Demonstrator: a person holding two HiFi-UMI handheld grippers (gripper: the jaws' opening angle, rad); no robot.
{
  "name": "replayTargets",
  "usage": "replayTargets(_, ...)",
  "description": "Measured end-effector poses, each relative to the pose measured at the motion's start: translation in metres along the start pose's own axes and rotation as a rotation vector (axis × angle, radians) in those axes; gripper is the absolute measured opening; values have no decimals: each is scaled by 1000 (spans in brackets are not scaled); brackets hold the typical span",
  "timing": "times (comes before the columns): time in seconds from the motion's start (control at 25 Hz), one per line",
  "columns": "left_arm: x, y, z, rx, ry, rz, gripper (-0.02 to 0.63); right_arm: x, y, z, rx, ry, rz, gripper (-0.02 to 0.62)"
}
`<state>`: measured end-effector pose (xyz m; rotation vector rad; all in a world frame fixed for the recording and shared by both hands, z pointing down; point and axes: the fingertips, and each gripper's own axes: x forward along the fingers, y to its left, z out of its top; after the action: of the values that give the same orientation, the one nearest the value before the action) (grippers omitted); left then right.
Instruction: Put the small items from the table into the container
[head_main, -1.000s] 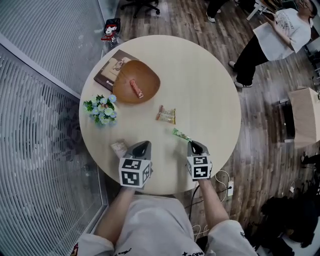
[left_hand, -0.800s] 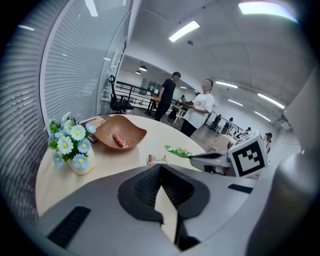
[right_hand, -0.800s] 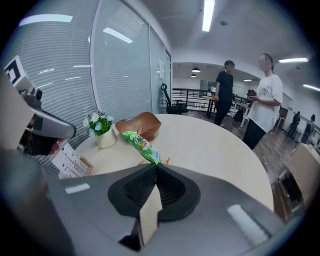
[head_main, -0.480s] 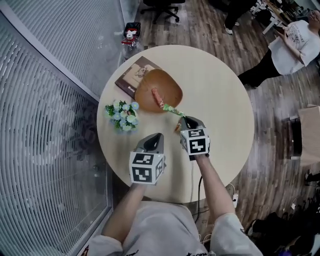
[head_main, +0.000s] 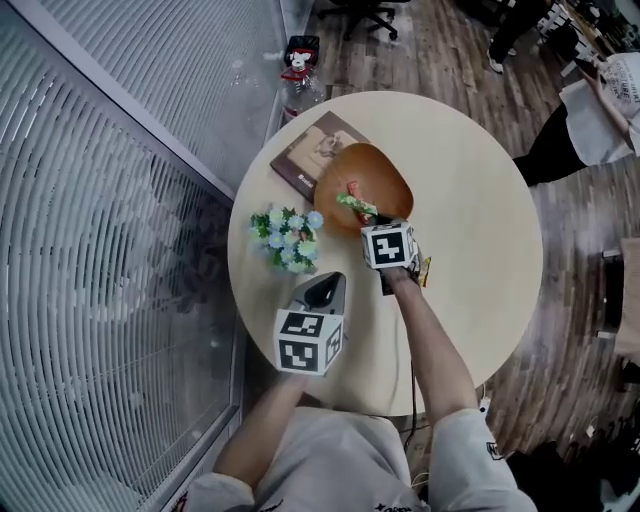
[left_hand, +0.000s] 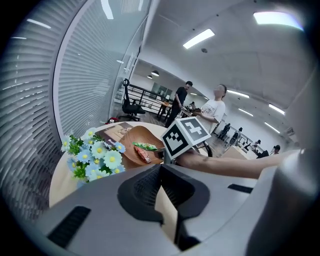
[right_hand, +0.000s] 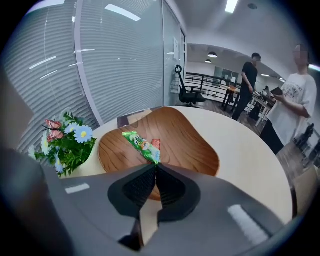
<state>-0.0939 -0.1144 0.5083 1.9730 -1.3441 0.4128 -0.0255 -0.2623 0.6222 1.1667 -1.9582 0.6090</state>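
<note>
Pale round wooden table (head_main: 480, 200) carries a brown leaf-shaped wooden bowl (head_main: 388, 172) with a small red packet (head_main: 352, 187) inside it, and a bunch of blue and white flowers (head_main: 285, 238) just beside it. At the bowl's near rim the right gripper (head_main: 374, 216) pinches one end of a green snack packet (head_main: 356, 205), which juts out over the bowl's inside. Nearer the person, the left gripper (head_main: 330, 282) hovers by the flowers, jaws pressed together on nothing.

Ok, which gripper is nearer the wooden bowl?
Right. The right gripper is at the wooden bowl's near rim, holding a green packet over it; the left gripper hangs back over the table, near the flowers.
</note>
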Motion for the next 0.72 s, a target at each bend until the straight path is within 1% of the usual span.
replayTargets(0.24,-3,11,5,-4,-2,14,6,11,6,0,1,14,0,8)
replayTargets(0.32,-6,10,6,-5,-2,17,6,8,8,-1,14,4,19,42)
replayTargets(0.4,-6,10,5,-4,-2,17,6,5,9,-1,26,-18,28,81)
replayTargets(0.6,-6,1,2,12,-8,11,6,-26,0,-4,33,-102,19,86)
replayTargets(0.72,-5,-11,0,20,-17,-3,6,-58,-2,-17,43,-152,30,86)
